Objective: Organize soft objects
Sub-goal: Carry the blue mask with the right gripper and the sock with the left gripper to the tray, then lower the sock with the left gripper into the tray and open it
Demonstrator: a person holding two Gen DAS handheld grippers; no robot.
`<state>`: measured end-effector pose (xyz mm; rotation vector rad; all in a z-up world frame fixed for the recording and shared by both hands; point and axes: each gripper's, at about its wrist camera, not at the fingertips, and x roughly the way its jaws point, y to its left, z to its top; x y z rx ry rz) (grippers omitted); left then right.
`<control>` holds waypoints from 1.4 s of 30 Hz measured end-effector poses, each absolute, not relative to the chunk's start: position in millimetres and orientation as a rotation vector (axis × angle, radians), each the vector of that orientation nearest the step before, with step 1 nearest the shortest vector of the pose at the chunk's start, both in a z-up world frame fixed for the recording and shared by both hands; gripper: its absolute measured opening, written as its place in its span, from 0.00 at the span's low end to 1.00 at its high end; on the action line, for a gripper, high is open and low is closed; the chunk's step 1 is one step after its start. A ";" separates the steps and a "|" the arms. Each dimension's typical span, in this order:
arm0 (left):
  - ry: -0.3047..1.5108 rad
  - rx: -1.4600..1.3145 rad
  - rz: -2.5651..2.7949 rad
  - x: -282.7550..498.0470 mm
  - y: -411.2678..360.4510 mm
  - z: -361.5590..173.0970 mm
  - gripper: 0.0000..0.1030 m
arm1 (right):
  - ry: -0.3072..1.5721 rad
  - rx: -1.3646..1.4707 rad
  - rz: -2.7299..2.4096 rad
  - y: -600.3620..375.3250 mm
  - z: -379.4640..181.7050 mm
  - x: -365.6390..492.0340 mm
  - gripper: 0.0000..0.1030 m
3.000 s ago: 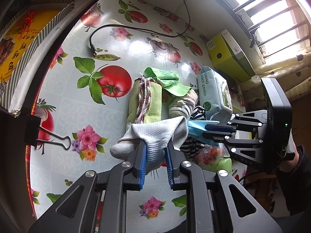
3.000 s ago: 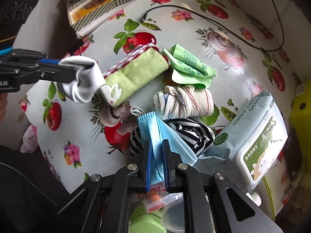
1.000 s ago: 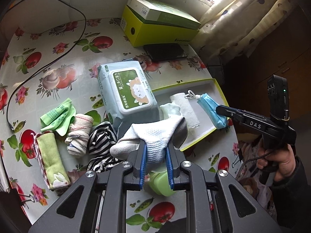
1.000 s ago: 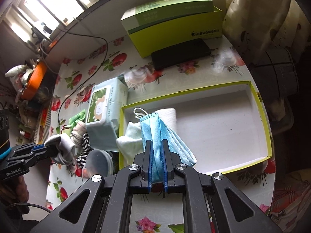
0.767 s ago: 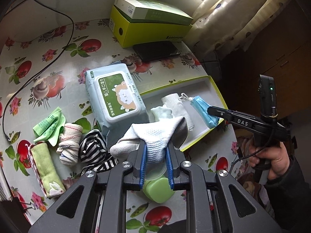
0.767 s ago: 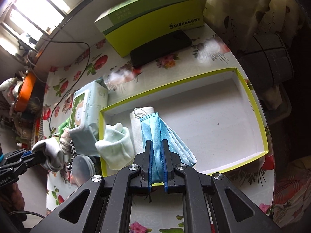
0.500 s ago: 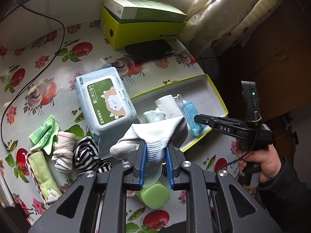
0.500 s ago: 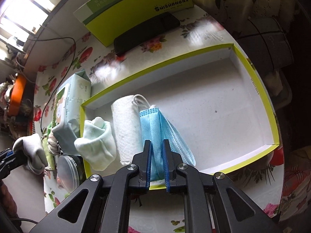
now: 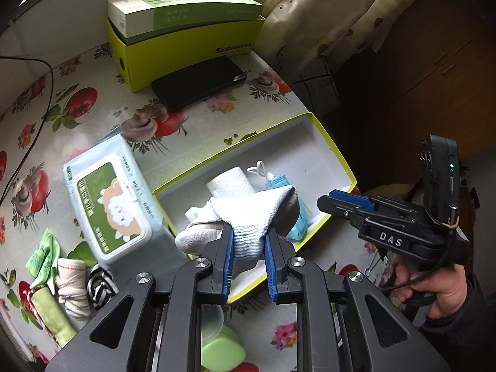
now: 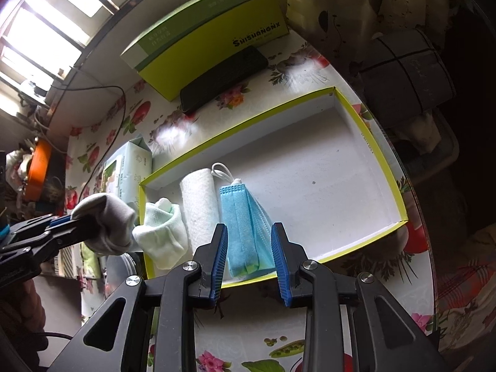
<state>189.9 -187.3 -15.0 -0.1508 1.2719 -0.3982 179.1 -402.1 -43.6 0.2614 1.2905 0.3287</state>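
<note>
My left gripper is shut on a white-grey sock and holds it above the near left end of the yellow-rimmed white tray. My right gripper is open at the tray's near rim, its jaws on either side of a folded blue face mask that lies in the tray. Next to the mask lie a white rolled cloth and a pale green sock. The left gripper with the sock shows at left in the right wrist view.
A wet-wipes pack lies left of the tray. A striped sock, a rolled sock, green cloths and a green towel roll lie at the near left. A yellow box and a black phone sit behind. A green lidded cup stands in front.
My right gripper lowered the blue mask into the tray and opened, letting it go. My left gripper carried the sock from the pile toward the tray.
</note>
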 end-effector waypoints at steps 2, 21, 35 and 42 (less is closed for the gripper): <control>1.282 -0.138 -0.402 198.9 -197.3 -20.6 0.18 | 1.292 0.272 0.329 -405.3 -43.6 176.8 0.27; 1.362 -0.151 -0.262 237.7 -196.9 -61.3 0.19 | 1.313 0.290 0.349 -402.3 -51.9 177.6 0.27; 1.335 -0.182 -0.210 224.8 -172.7 -48.6 0.42 | 1.294 0.266 0.381 -384.5 -41.7 179.4 0.27; 1.281 -0.212 -0.205 205.4 -151.0 -24.8 0.42 | 1.271 0.213 0.432 -351.7 -41.8 206.3 0.27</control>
